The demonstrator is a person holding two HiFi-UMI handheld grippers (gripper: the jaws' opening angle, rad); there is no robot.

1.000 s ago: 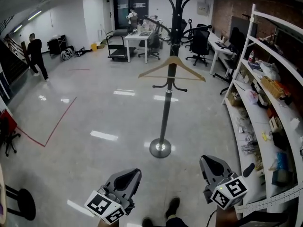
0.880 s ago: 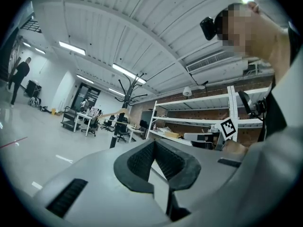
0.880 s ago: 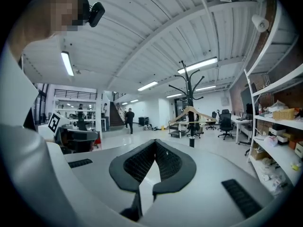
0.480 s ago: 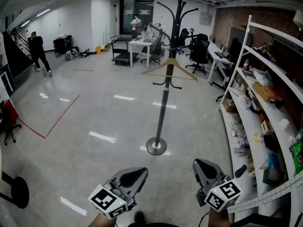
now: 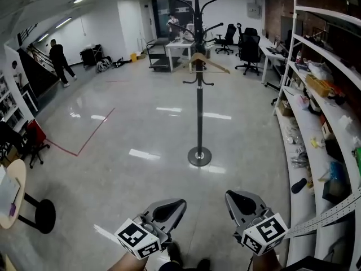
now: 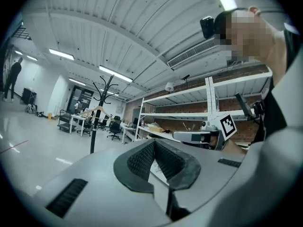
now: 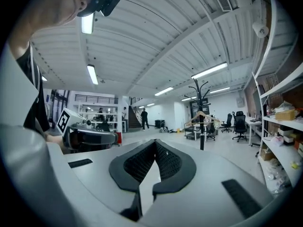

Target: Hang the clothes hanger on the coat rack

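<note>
While my left gripper (image 5: 167, 212) and right gripper (image 5: 241, 202) sit closed and empty, the hanger (image 5: 201, 61) hangs on the coat rack (image 5: 199, 112); bumping the pole could shake it off.

Left tool (image 5: 168, 210) and right tool (image 5: 241, 201) held low, level, side by side, both jaws pressed together
</note>
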